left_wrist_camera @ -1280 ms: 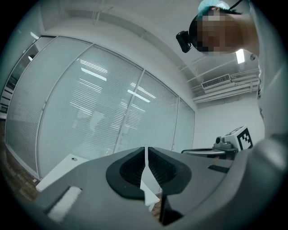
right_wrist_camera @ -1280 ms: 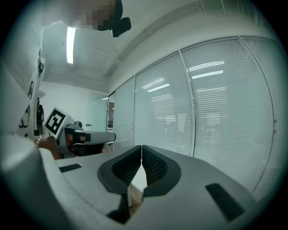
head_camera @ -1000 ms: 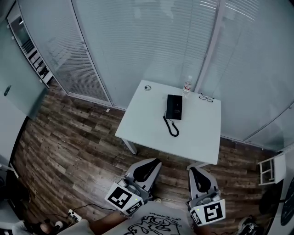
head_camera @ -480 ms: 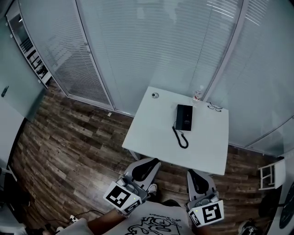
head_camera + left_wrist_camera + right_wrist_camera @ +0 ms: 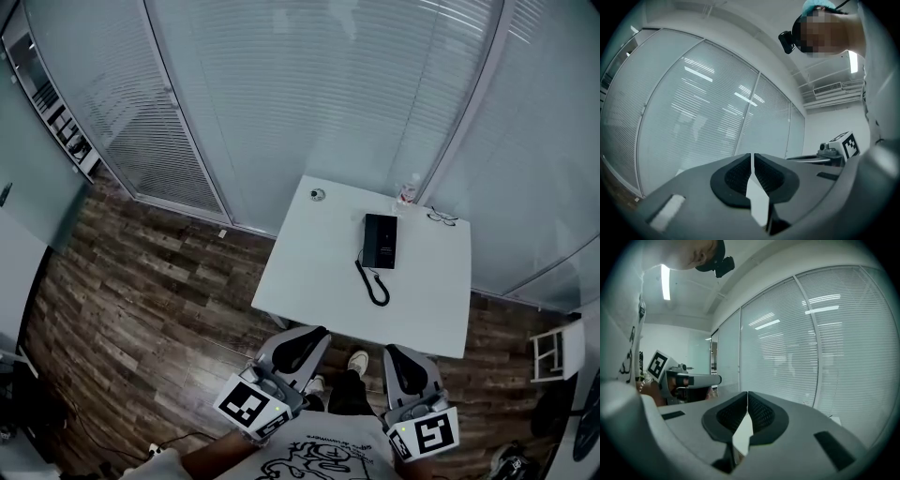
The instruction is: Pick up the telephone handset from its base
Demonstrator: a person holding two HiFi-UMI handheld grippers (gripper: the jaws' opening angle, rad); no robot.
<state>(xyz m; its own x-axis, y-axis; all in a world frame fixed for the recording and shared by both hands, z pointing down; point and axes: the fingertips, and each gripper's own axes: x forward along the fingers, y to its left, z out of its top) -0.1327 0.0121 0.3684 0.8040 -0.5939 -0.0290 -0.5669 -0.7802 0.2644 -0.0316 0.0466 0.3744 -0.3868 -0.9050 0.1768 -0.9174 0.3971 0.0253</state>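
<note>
A black telephone (image 5: 380, 241) lies on the white table (image 5: 319, 272), its handset resting on the base. Its coiled cord (image 5: 376, 287) trails toward the table's near edge. Both grippers are held low and close to my body, well short of the table. My left gripper (image 5: 309, 337) is shut with nothing between its jaws, and so is my right gripper (image 5: 398, 356). In the left gripper view the left gripper (image 5: 753, 157) points at the blinds; the right gripper (image 5: 747, 394) does the same in its own view. Neither gripper view shows the telephone.
On the table's far edge are a small round object (image 5: 318, 194), a clear bottle (image 5: 407, 190) and a pair of glasses (image 5: 441, 218). Glass walls with blinds (image 5: 309, 84) stand behind the table. A white rack (image 5: 547, 354) stands at the right on the wooden floor (image 5: 141, 300).
The table and telephone have shifted right and lower in the head view as I came nearer. Both grippers keep their place and stay shut. My shoes now show below the table edge.
</note>
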